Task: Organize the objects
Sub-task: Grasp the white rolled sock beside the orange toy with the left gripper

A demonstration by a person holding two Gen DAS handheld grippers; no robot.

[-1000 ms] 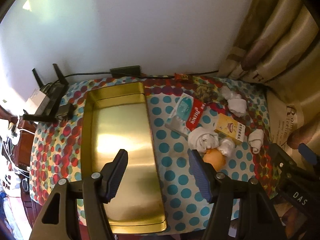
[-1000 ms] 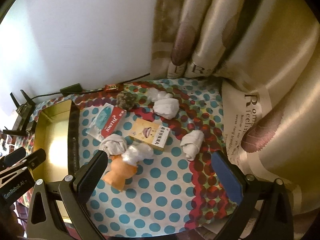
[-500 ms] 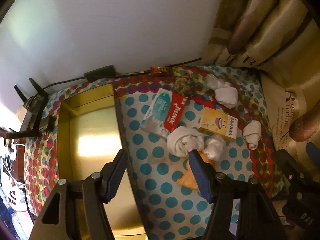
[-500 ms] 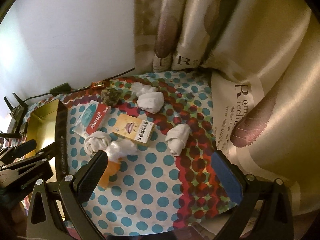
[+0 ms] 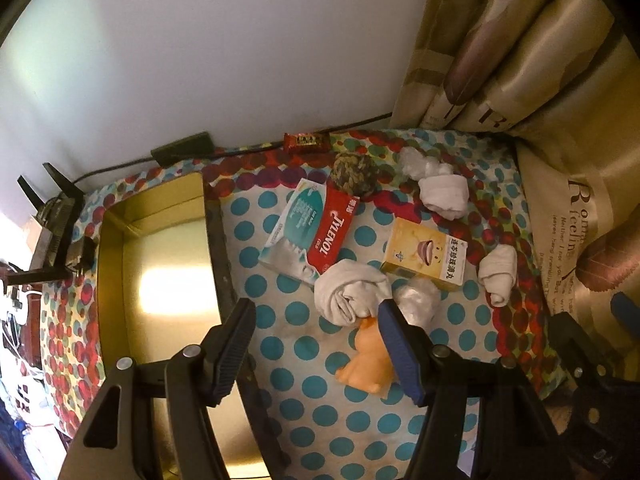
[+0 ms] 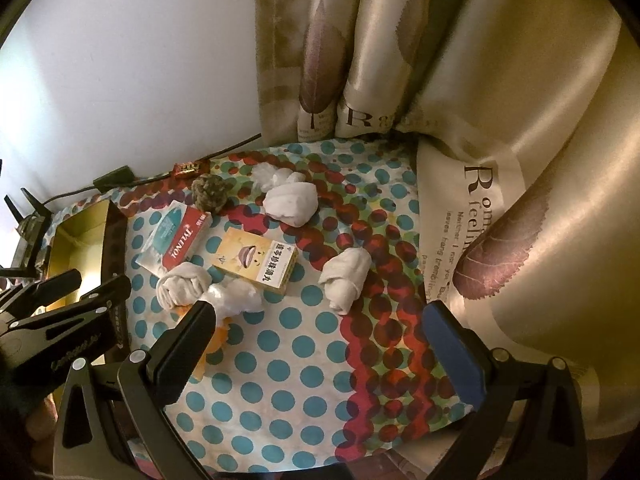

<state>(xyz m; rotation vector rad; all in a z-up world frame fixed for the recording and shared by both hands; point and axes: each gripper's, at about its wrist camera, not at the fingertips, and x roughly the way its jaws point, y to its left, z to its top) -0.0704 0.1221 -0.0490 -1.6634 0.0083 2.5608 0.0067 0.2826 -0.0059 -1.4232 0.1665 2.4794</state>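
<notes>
A gold metal tray (image 5: 160,264) lies at the left on the polka-dot cloth; its end shows in the right wrist view (image 6: 80,228). To its right lie a Tylenol box (image 5: 310,232), a yellow medicine box (image 5: 424,254), a knotted white sock roll (image 5: 352,292), other white rolls (image 5: 444,196) (image 5: 498,272), a crumpled plastic bag (image 5: 418,300), a rope ball (image 5: 354,174) and an orange toy (image 5: 368,364). My left gripper (image 5: 316,348) is open above the cloth, just before the sock roll and toy. My right gripper (image 6: 320,344) is open and empty over bare cloth.
A curtain (image 6: 500,140) hangs along the right and drapes onto the table. A power adapter with cable (image 5: 182,148) and a candy bar (image 5: 306,140) lie by the white wall. A black router (image 5: 56,216) stands left of the tray.
Both grippers have moved to the right and forward, away from the tray and toward the cluster of objects. Both stay open and empty. No object has moved.
</notes>
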